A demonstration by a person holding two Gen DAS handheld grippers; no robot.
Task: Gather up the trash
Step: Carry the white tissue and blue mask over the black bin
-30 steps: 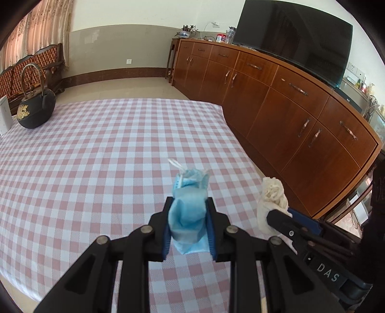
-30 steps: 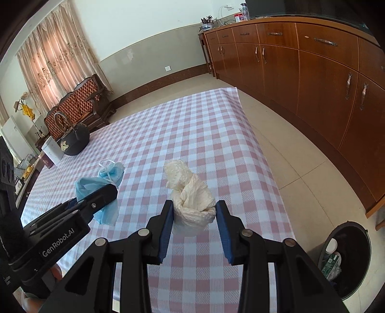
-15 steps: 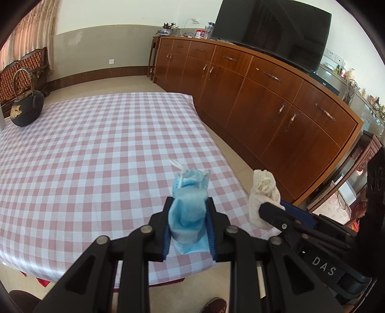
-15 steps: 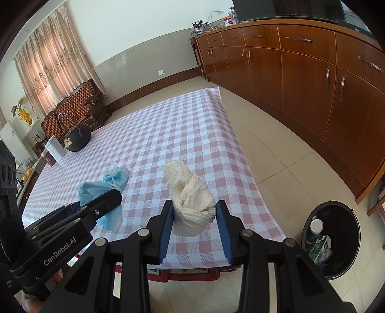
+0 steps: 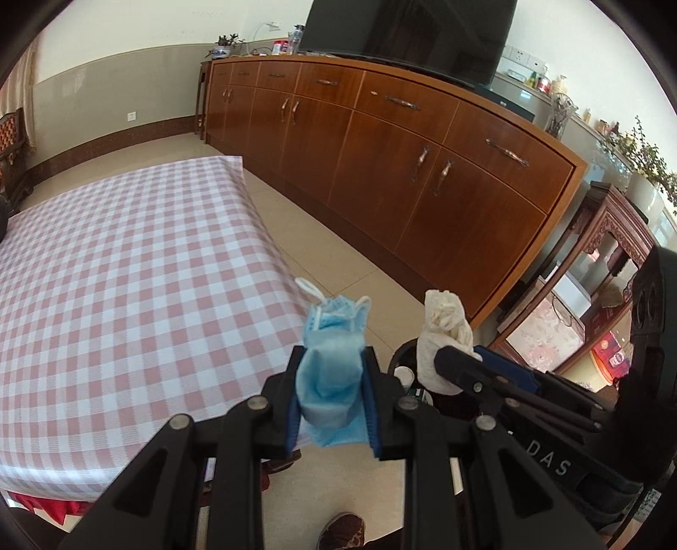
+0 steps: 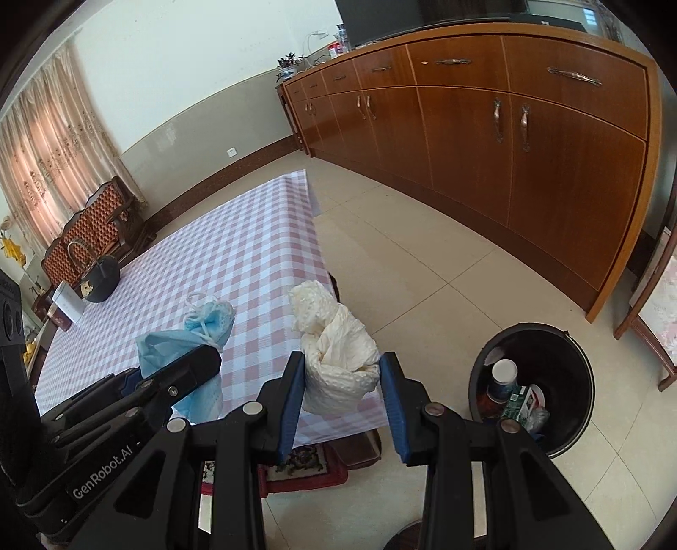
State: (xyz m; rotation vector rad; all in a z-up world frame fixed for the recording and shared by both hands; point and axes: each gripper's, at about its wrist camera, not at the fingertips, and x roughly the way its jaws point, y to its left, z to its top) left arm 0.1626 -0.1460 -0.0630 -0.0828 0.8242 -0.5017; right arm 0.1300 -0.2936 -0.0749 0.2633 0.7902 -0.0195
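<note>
Left gripper (image 5: 332,391): both blue-padded jaws pressed against a crumpled blue face mask (image 5: 332,359), which stands upright between them, its white ear loop sticking up at the top. The mask is clear of the table, held in the air past the near corner of the pink-and-white checked tablecloth (image 5: 127,296).

Right gripper (image 6: 342,395): jaws set somewhat wider, clamped on a wad of white tissue paper (image 6: 338,355), likewise held upright and off the table. In the left wrist view the same wad (image 5: 442,334) appears just to the right of the mask, the 2 grippers side by side and near each other.

Black trash bin (image 6: 537,380): stands on the tiled floor (image 6: 423,262) to the right of the table's near end, below and to the right of the tissue. Contents visible: 1 paper cup (image 6: 503,374), a green-and-white carton and other scraps. Neither held item is over the bin opening in the right wrist view.

Surroundings: a long wooden sideboard (image 6: 507,127) along the far wall with a dark television (image 5: 406,34) on it; a black kettle with a hoop handle (image 6: 99,275) at the far end of the table; a brown shoe (image 5: 342,529) on the floor beneath the left gripper
</note>
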